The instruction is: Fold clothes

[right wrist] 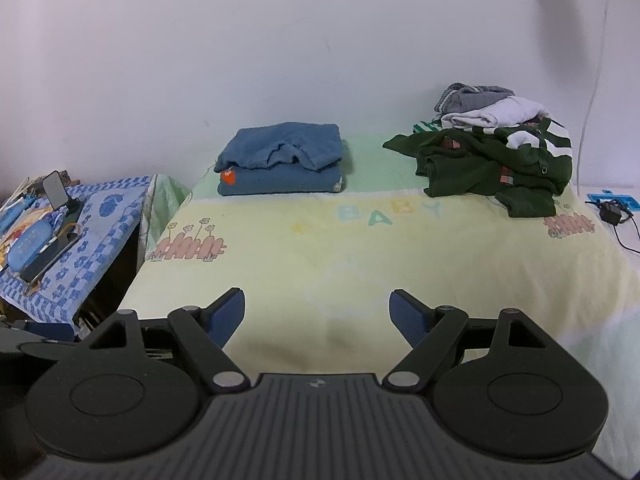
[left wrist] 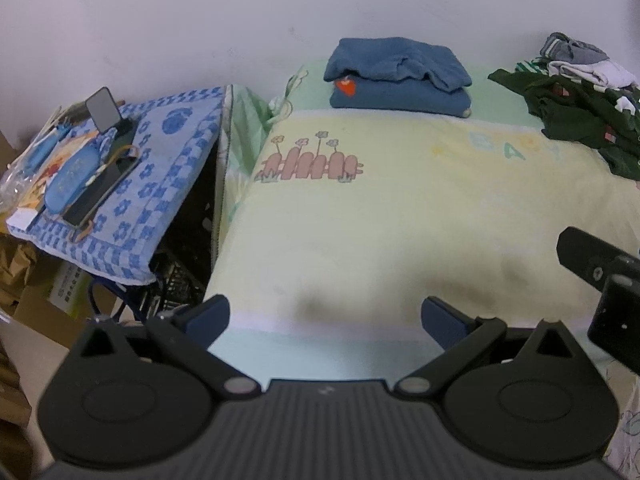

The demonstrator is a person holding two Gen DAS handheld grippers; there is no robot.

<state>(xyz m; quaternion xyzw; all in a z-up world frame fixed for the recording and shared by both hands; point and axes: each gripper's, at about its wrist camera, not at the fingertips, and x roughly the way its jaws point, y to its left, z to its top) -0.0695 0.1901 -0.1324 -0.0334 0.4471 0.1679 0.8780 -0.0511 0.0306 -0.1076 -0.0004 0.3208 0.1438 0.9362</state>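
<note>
- Folded blue garment (right wrist: pixel 280 160): set at the bed's far edge against the wall, apparently to keep the near blanket (right wrist: pixel 360 256) free for folding.
- Left gripper (left wrist: pixel 325 320), right gripper (right wrist: pixel 317 312): both released, empty above that blanket.
- Unfolded clothes pile (right wrist: pixel 496 160): far right, awaiting pickup.

The left gripper (left wrist: pixel 325 322), jaws wide and empty, hangs over a yellow blanket (left wrist: pixel 400 216) with folded blue clothes (left wrist: pixel 396 76) and a dark pile (left wrist: pixel 580 112) beyond.
</note>
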